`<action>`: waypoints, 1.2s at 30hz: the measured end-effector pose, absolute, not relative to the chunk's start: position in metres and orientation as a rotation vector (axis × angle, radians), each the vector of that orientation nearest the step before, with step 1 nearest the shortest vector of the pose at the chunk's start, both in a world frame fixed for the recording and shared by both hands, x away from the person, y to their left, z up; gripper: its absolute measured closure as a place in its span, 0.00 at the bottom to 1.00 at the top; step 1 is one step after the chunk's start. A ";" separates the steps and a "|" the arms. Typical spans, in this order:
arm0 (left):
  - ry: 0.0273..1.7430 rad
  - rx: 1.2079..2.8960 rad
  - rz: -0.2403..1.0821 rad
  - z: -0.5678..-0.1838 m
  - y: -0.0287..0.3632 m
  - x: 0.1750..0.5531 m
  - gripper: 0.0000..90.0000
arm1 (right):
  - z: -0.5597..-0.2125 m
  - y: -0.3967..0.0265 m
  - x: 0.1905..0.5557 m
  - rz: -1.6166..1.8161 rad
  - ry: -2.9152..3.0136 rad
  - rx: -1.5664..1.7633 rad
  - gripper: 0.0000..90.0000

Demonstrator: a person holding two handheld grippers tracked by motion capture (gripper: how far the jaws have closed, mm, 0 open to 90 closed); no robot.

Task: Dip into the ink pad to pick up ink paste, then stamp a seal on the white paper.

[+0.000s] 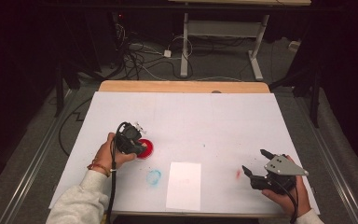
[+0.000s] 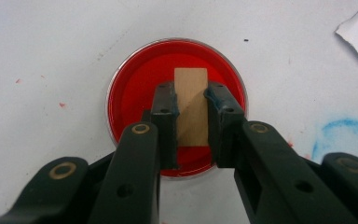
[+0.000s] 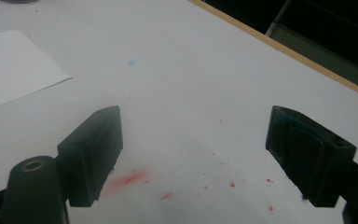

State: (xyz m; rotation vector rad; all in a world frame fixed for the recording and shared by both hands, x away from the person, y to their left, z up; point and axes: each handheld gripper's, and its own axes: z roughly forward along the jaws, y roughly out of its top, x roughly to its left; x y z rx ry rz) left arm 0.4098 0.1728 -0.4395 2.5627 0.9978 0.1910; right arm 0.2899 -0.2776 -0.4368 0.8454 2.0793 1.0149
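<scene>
The left claw [image 2: 191,109] is clamped on a small wooden block [image 2: 191,105], which stands between its jaws directly over a round dish of red paint [image 2: 135,79]; whether the block touches the paint cannot be told. A blue smudge [image 2: 340,133] lies off to that claw's right. The right claw [image 3: 193,156] hangs wide and holds nothing, with red smears [image 3: 130,178] on the white bench [image 3: 182,70] between its jaws and a sheet of paper [image 3: 14,65] ahead to its left.
</scene>
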 end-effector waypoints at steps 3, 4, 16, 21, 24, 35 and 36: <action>1.000 2.561 0.190 -0.440 0.172 0.410 0.82 | -0.437 -0.277 0.291 1.018 2.082 0.848 0.21; 0.999 2.563 0.192 -0.440 0.172 0.410 0.82 | -0.438 -0.277 0.291 1.015 2.085 0.849 0.21; 0.995 2.563 0.189 -0.440 0.173 0.410 0.82 | -0.438 -0.277 0.293 1.013 2.089 0.857 0.21; 0.998 2.556 0.199 -0.440 0.173 0.409 0.82 | -0.438 -0.278 0.293 1.015 2.090 0.855 0.21; 0.998 2.559 0.219 -0.440 0.171 0.407 0.82 | -0.438 -0.278 0.292 1.016 2.090 0.858 0.21; 0.968 2.484 0.261 -0.425 0.176 0.400 0.82 | -0.437 -0.281 0.293 1.023 2.079 0.859 0.21; 0.970 2.474 0.271 -0.423 0.177 0.399 0.82 | -0.437 -0.281 0.293 1.026 2.080 0.854 0.21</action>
